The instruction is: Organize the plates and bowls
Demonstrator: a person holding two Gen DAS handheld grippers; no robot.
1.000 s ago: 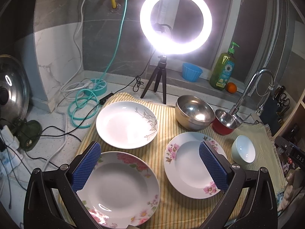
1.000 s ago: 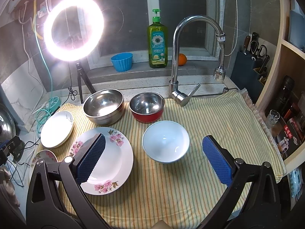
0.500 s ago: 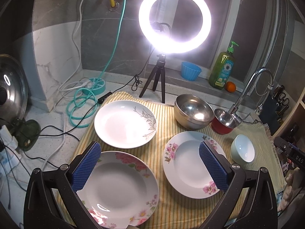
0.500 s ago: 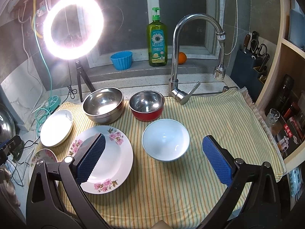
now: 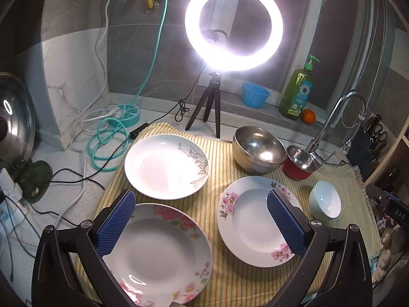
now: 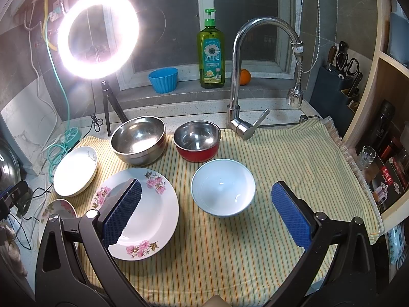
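Striped cloth (image 6: pixel 294 158), white bowl (image 6: pixel 223 187) between right tool (image 6: pixel 207 213) pads (open)

- Three plates lie on the cloth (image 6: pixel 281 158) toward my surface's left edge.
- Behind them sit two metal bowls (image 6: pixel 139 140) side by side.
- The small bowl (image 6: pixel 223 188) rests right of the nearest plate (image 6: pixel 153 212).

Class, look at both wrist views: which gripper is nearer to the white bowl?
Right. The right gripper hangs open just short of the white bowl, which lies straight ahead between its jaws. The left gripper hovers over the plates, with the bowl off to its right.
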